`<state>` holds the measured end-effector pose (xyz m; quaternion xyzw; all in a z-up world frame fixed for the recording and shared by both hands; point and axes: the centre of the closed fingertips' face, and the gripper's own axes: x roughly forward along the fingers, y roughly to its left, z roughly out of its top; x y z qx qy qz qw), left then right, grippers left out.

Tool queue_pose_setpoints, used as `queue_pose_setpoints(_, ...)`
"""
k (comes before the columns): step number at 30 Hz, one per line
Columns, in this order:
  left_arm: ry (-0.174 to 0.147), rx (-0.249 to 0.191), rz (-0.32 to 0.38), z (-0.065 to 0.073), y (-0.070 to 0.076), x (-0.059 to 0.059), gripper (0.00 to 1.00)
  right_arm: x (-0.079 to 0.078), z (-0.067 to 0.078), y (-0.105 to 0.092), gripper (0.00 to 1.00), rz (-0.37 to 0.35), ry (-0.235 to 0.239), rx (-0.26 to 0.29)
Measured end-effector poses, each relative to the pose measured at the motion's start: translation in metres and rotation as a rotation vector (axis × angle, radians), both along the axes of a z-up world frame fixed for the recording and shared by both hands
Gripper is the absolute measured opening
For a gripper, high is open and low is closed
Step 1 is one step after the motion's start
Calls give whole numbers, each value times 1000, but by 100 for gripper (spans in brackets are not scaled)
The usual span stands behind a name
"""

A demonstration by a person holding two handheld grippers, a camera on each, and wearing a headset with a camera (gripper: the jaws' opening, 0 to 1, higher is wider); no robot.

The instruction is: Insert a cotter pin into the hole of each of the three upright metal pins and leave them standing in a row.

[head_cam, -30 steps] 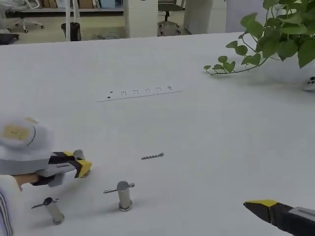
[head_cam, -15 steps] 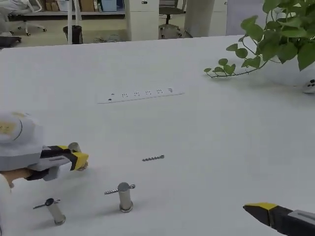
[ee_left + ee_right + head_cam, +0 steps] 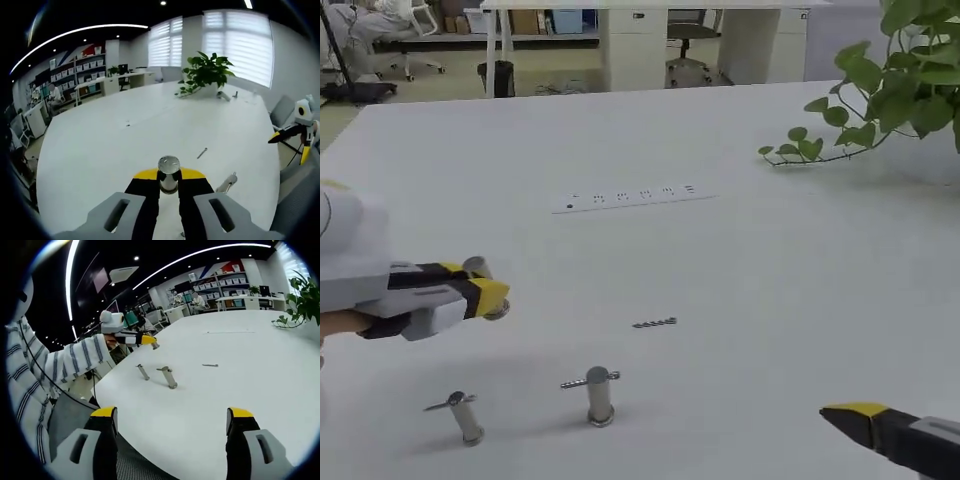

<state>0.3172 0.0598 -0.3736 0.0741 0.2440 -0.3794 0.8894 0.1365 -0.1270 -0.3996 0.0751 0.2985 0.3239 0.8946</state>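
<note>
Three metal pins: one held pin (image 3: 169, 172) clenched in left gripper (image 3: 490, 298) jaws, left of loose cotter pin (image 3: 654, 323); second pin (image 3: 599, 400) and third pin (image 3: 467, 418) stand on worktop (image 3: 770, 260) nearer than it, both cottered; right gripper (image 3: 172, 415) jaws released, empty, near-right of it

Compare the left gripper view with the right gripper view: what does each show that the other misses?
Left gripper view: the left gripper shut on a silver metal pin, close up between its fingers. Right gripper view: the right gripper open, and a person's striped sleeve. Both: the loose silver cotter pin on the white table, a standing metal pin already fitted with its cotter pin, and the green potted plant.
</note>
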Motion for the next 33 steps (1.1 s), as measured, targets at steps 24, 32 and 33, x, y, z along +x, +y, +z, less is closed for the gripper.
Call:
queue_pose_setpoints(24,23,37,-133,-12,-28,-110,9,2,-3,7,88,9,4,1)
queue_pose_setpoints(32,29,101,-145,-43,-30,-124,9,2,-7,11,88,16,15,-5)
queue_pose_setpoints(33,28,105,-144,-46,-30,-125,9,2,-7,11,88,18,15,-5)
